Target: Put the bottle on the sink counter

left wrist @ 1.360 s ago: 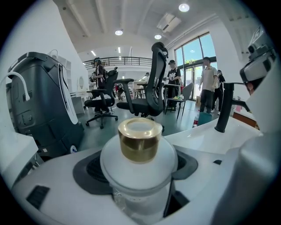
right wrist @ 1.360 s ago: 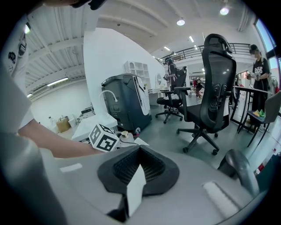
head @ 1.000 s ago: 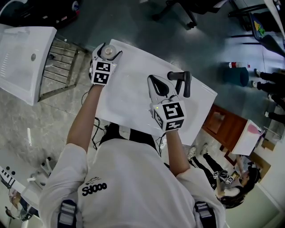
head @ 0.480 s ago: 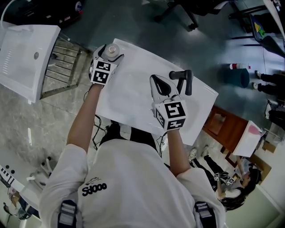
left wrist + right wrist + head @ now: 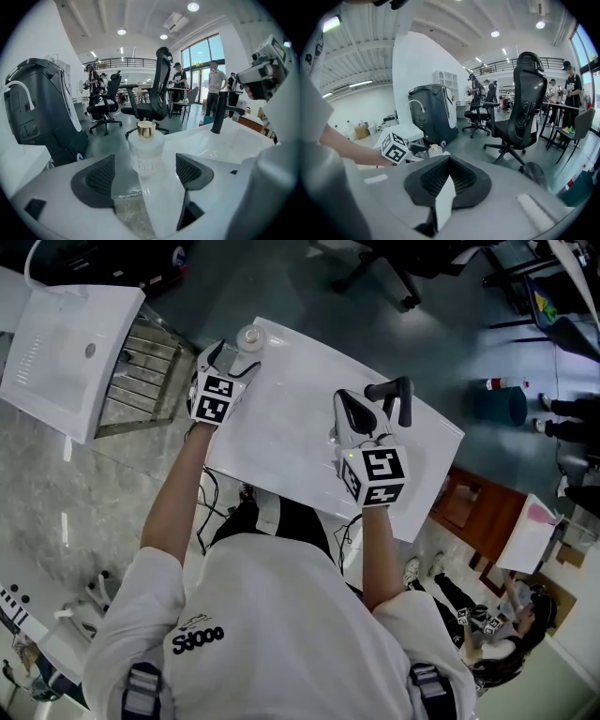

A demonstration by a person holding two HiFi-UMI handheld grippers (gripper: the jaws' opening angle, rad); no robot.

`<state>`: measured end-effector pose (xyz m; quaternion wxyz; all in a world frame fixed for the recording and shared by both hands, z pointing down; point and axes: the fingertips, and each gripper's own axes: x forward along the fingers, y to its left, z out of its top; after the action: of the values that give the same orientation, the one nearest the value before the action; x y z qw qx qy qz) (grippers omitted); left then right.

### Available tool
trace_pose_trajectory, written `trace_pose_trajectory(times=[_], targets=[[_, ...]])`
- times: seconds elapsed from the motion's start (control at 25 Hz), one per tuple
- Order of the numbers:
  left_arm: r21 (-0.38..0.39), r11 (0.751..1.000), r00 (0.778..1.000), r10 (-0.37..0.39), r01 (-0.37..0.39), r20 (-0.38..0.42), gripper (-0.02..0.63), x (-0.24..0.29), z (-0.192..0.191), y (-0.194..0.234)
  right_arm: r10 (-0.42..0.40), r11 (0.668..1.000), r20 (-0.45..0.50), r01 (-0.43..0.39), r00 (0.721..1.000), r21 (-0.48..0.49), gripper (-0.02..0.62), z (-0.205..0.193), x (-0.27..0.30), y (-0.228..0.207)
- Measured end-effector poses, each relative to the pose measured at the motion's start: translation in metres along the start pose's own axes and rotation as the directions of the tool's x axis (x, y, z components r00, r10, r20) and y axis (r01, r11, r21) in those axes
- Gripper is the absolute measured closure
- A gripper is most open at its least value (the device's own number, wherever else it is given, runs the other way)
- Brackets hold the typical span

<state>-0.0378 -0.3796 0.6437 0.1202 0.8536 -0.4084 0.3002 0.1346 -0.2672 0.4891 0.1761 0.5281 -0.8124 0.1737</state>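
A frosted bottle [image 5: 249, 337] with a gold cap stands upright at the far left corner of the white sink counter [image 5: 281, 446]. My left gripper [image 5: 228, 360] is just behind it, open; its jaws have just been opening and nothing is between them. In the left gripper view the bottle [image 5: 146, 149] stands free, a little beyond the two dark pads [image 5: 95, 179], with the left gripper [image 5: 143, 177] not touching it. My right gripper [image 5: 353, 413] hovers over the counter's right part, shut on nothing, near the black faucet [image 5: 395, 396]. The right gripper view shows the right gripper [image 5: 448, 181] with pads together, and the bottle [image 5: 435, 150] far off.
A white panel [image 5: 66, 352] and a metal rack [image 5: 141, 362] stand left of the counter. Office chairs [image 5: 154, 93] and a dark machine [image 5: 37, 108] are on the floor beyond. People stand in the background, and one crouches at the lower right [image 5: 487, 652].
The left gripper's jaws have spread and it has drawn back from the bottle, which was between them a second ago and now stands alone on the counter corner. The right gripper has barely moved.
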Motion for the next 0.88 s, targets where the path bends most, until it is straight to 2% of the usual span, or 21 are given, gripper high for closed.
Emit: trace_pose_trajectory(times=[0.16,0.6,0.76,0.88], targets=[[0.018,1.0,1.0,0.01,-0.01,0.005,0.215,-0.023,-0.002,0.002,-0.03,0.999,0.032,0.03,0.999,-0.015,0.584,0.009,-0.012,0.002],[0.059,0.997,0.99,0.037,-0.046,0.136,0.224,-0.094,0.024,0.022,-0.091,0.993,0.128,0.1,0.988,-0.062,0.584,0.038,-0.048,0.019],[0.074,0.997,0.978,0.012,-0.028,0.208,0.263,-0.125,0.042,0.019,-0.099,0.991,0.144,0.111,0.985,-0.076,0.584,0.042,-0.061,0.03],[0.057,0.998,0.963,-0.01,-0.006,0.268,0.311,-0.153,0.056,0.016,-0.105,0.989,0.16,0.119,0.981,-0.084,0.584,0.047,-0.07,0.041]])
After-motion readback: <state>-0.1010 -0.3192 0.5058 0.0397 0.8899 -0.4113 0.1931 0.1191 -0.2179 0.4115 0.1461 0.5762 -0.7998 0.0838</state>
